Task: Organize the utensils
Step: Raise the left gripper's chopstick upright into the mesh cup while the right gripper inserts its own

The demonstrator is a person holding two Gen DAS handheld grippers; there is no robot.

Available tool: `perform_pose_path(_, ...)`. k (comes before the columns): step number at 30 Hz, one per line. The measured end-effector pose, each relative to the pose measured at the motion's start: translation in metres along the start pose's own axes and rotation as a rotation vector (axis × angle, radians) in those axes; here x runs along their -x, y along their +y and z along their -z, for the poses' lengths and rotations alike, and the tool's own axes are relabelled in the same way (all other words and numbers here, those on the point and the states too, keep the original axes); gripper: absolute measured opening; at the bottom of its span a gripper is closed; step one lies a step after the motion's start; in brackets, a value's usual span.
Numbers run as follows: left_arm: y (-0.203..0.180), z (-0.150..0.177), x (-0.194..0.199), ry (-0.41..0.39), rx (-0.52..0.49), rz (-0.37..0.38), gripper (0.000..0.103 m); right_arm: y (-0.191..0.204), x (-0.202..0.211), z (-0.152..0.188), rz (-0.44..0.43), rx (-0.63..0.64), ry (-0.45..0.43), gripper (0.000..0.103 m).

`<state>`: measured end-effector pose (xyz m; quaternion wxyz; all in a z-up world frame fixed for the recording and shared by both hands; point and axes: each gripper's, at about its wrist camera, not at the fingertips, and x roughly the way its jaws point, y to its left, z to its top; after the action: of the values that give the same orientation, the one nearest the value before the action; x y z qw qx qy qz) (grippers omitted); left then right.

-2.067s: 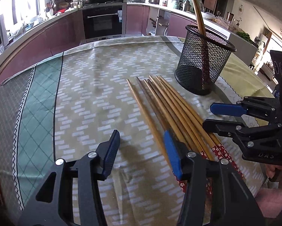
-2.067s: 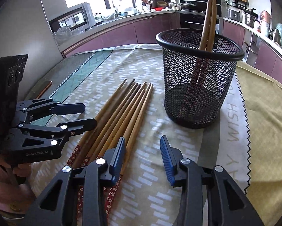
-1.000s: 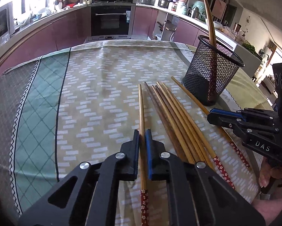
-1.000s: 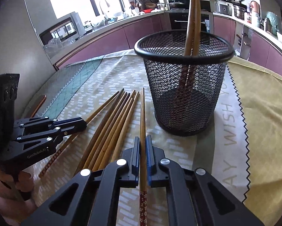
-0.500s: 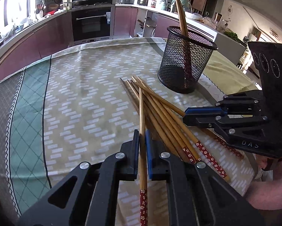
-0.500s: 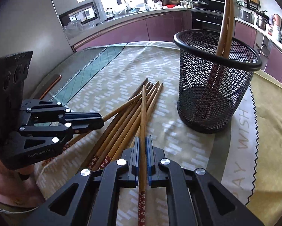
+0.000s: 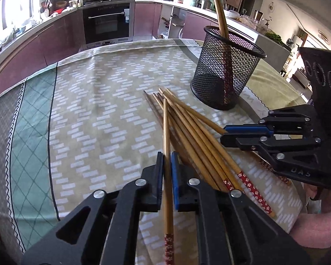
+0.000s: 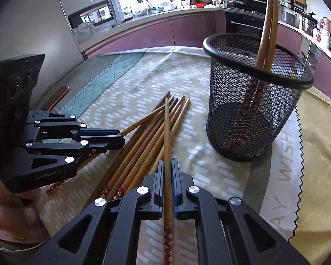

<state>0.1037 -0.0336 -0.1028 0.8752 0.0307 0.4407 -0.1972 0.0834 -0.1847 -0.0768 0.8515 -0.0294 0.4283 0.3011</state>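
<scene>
Left gripper was clamped on one chopstick, right gripper likewise clamped on its own chopstick (red patterned ends toward the hands). Both were held above the loose pile on the tablecloth. Mesh cup stood just beyond the pile, two chopsticks upright inside.

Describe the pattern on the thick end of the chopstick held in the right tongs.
Dark red with small white flowers; right wrist view shows it best.
</scene>
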Motion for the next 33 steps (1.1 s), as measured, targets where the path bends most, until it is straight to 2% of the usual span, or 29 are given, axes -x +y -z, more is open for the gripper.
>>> perform_pose_path(14,-0.006,-0.036,0.084,-0.242,0.015,0.154,0.008,-0.016,0.085,-0.013,-0.045,-0.058,-0.260,0.006)
perform_pose_path(22,-0.016,-0.053,0.124,-0.351,-0.015,0.212,0.008,-0.030,0.116,-0.025,-0.041,-0.070,-0.361,0.006)
perform_pose_path(33,-0.026,-0.105,0.135,-0.453,-0.007,0.234,0.008,-0.045,0.146,-0.059,0.003,-0.076,-0.478,0.006)
